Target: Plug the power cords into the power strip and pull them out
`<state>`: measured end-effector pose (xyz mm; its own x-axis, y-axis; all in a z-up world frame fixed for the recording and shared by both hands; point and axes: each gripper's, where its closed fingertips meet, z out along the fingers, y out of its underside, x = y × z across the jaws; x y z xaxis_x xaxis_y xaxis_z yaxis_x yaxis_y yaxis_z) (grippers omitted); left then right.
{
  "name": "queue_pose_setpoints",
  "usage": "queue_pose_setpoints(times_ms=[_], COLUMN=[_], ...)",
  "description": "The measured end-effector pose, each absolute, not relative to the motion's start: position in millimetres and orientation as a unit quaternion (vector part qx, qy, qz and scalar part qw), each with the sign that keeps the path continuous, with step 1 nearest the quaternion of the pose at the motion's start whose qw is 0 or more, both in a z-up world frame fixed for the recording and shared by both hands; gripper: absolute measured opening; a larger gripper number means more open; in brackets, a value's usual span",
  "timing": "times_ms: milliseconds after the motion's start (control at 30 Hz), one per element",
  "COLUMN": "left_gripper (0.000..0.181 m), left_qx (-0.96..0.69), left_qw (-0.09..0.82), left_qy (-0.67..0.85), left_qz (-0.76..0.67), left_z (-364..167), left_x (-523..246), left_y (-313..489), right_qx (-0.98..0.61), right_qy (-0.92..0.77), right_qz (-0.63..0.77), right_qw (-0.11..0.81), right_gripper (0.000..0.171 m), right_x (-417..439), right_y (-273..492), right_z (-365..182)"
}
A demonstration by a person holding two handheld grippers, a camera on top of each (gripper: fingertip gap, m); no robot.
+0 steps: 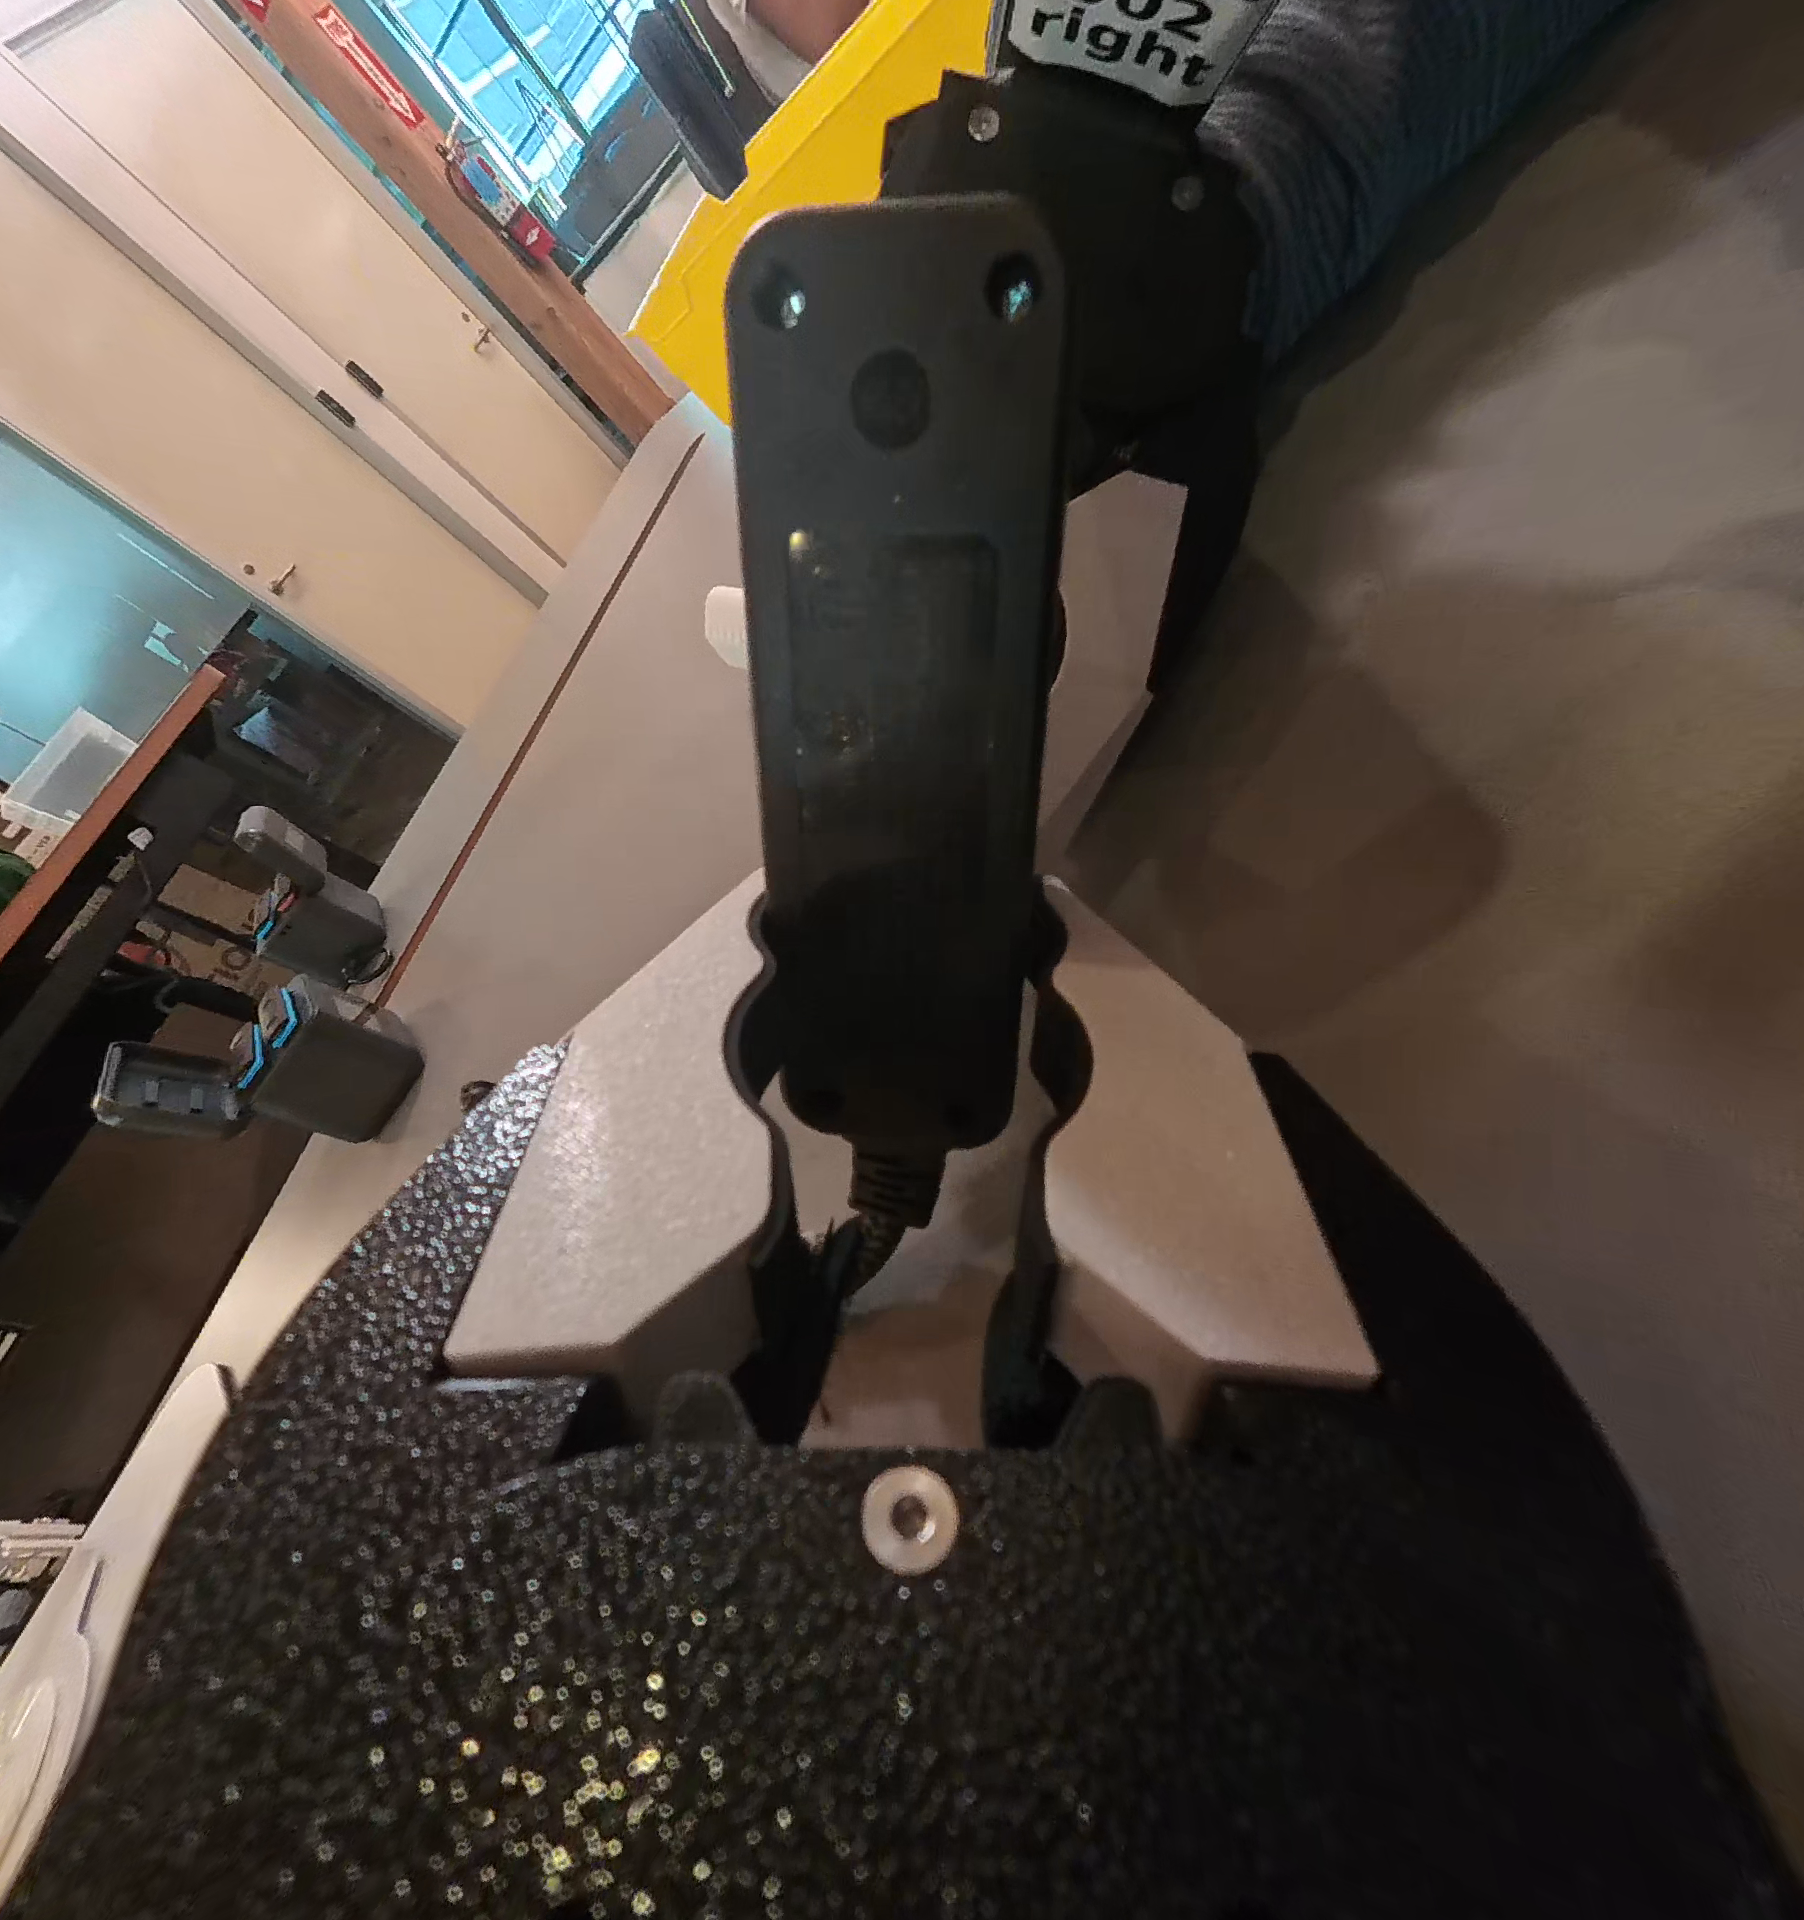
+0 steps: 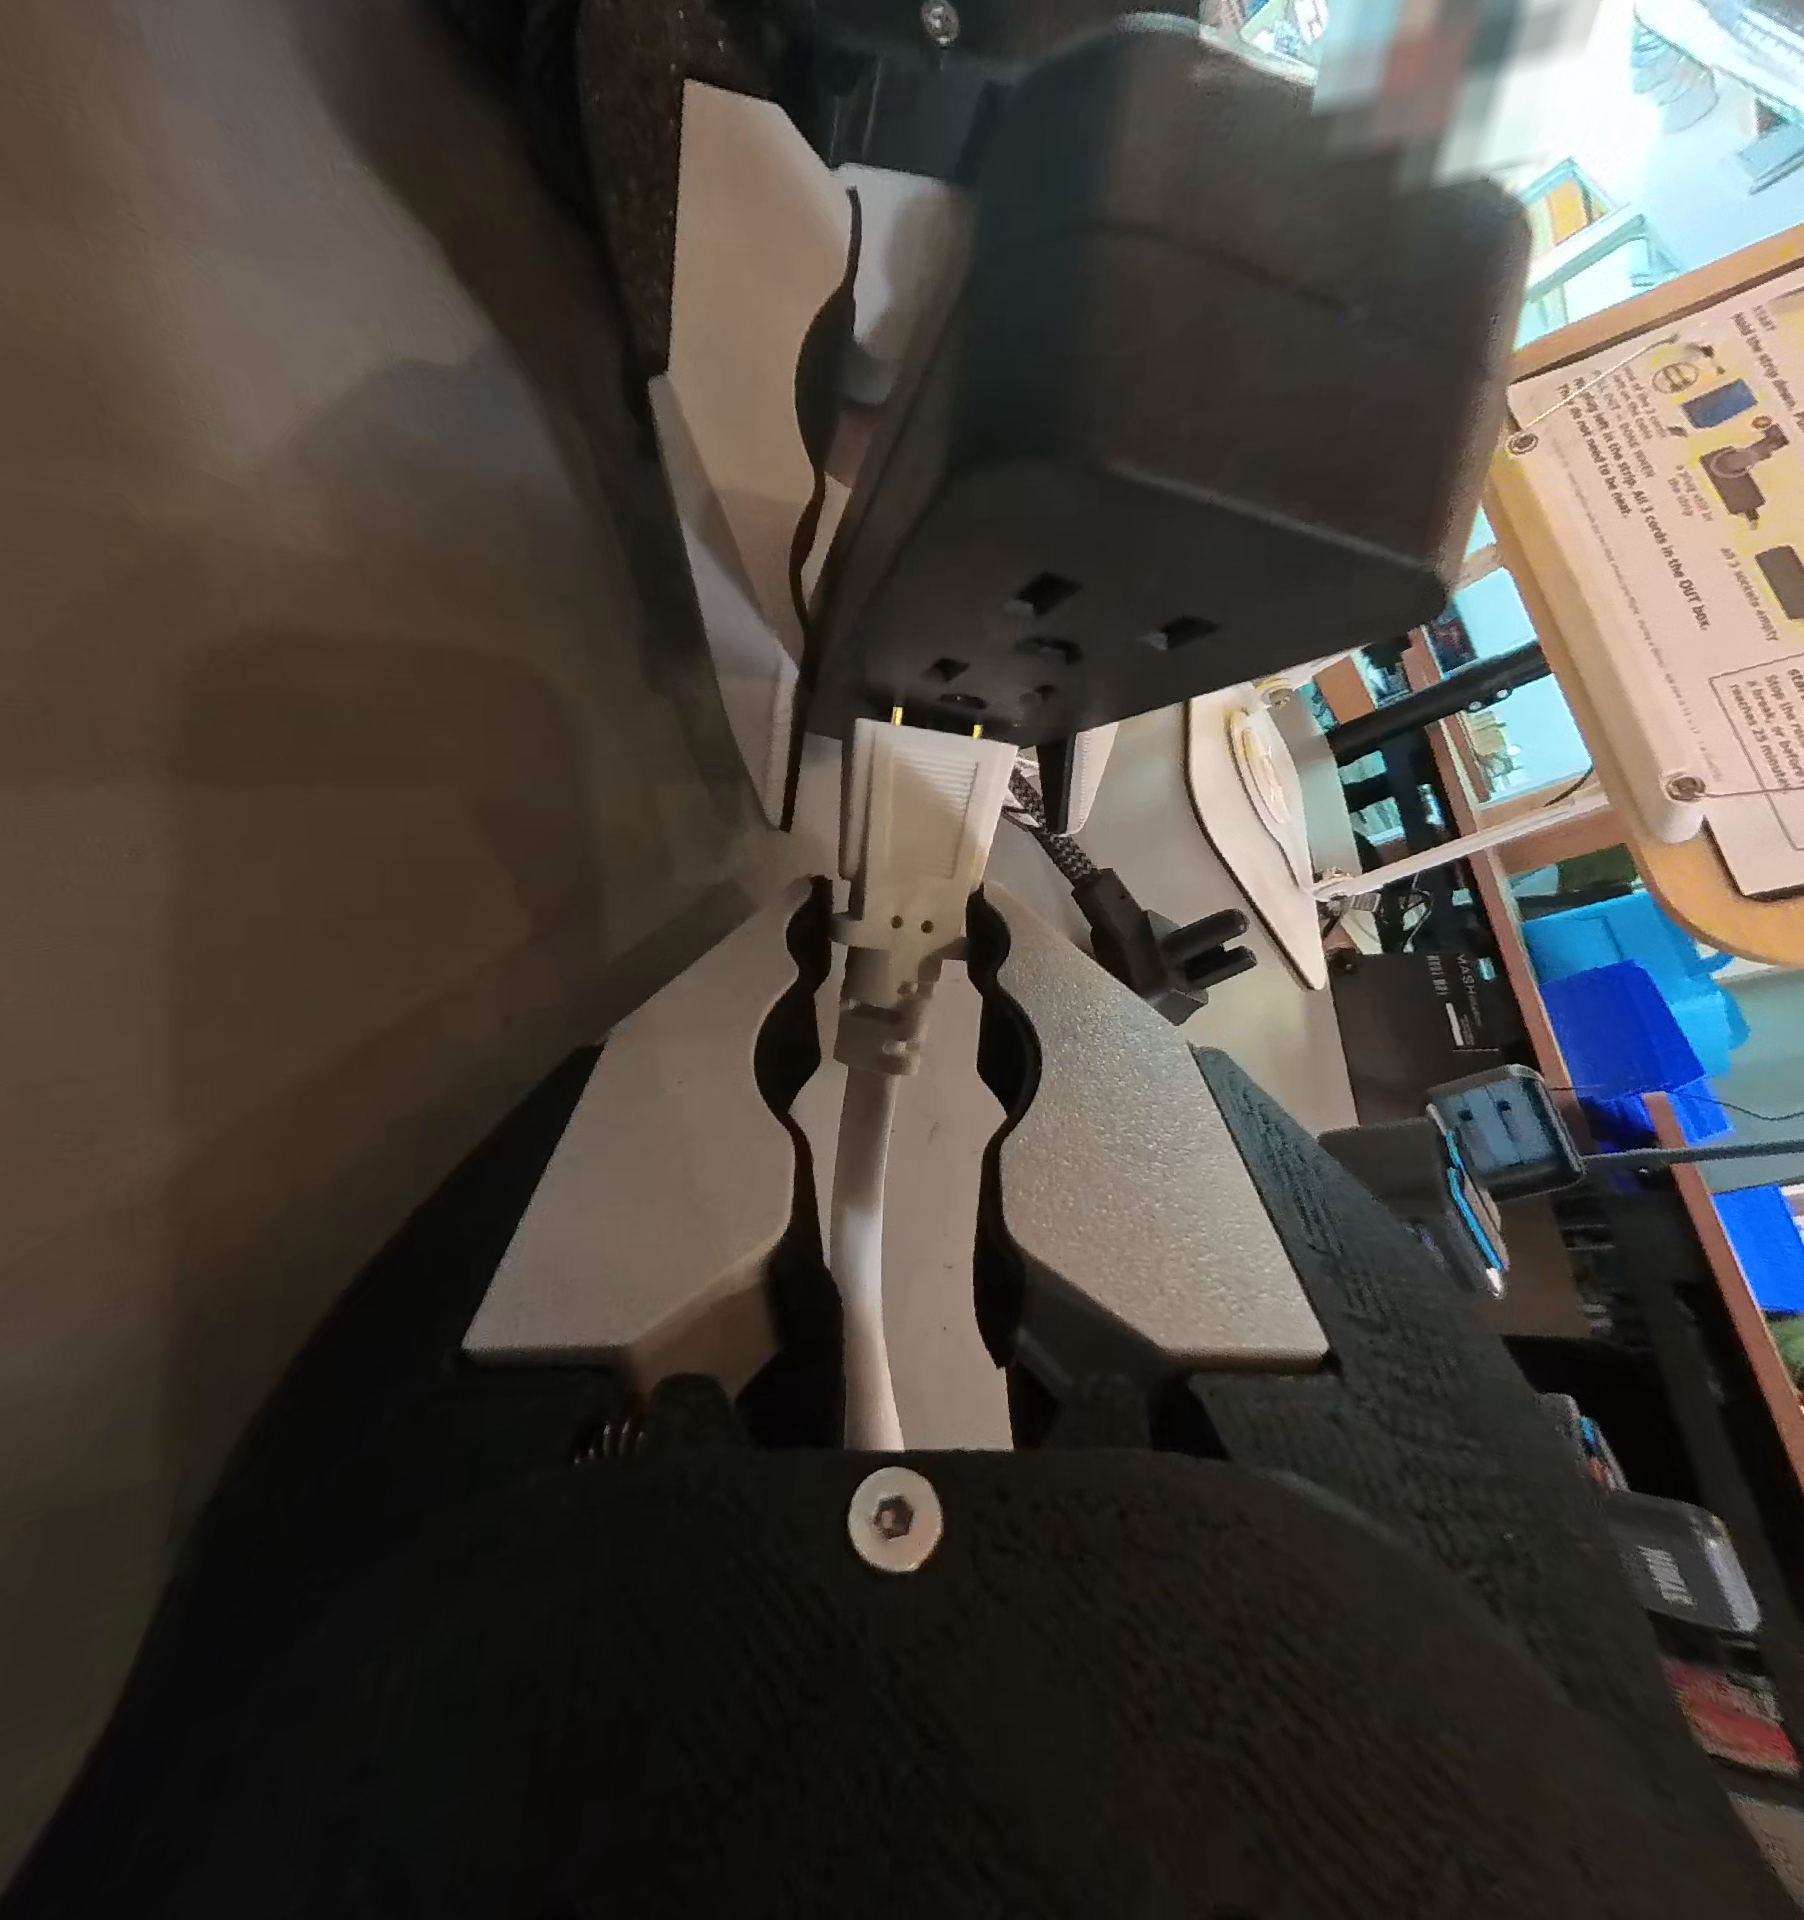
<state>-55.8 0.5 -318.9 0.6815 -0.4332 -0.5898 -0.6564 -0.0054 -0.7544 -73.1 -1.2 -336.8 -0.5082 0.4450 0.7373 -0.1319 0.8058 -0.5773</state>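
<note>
On the left side, the left gripper (image 1: 903, 1039) is clamping the cord end of the black power strip (image 1: 893, 644), jaws narrow around its rigid body and holding it off the table (image 1: 1604, 623). Further right, the right gripper (image 2: 898, 935) is pinching the white plug (image 2: 919, 821) by its ribbed rear, prongs partly showing at a socket. The plug looks light and stiff, its white cord (image 2: 867, 1247) floppy; gripping the moulded body, never the cord, seems wisest.
</note>
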Motion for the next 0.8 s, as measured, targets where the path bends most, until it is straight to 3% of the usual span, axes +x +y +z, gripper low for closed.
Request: queue_pose_setpoints(times_ms=[400, 800], left_gripper=[0.044, 0.044], left_qx=[-0.699, -0.698], left_qw=[0.592, 0.592], left_qy=[0.391, 0.393], left_qz=[0.085, 0.086], left_z=[-318.1, -318.4], left_x=[-54.2, -54.7], left_y=[-0.6, -0.5], right_qx=[-0.124, -0.12], right_qy=[-0.835, -0.833], right_qz=[0.34, 0.335], right_qw=[0.416, 0.424], right_gripper=[0.024, 0.023], right_x=[-67.9, -67.8], right_y=[-3.2, -2.0], right_z=[-339.1, -338.7])
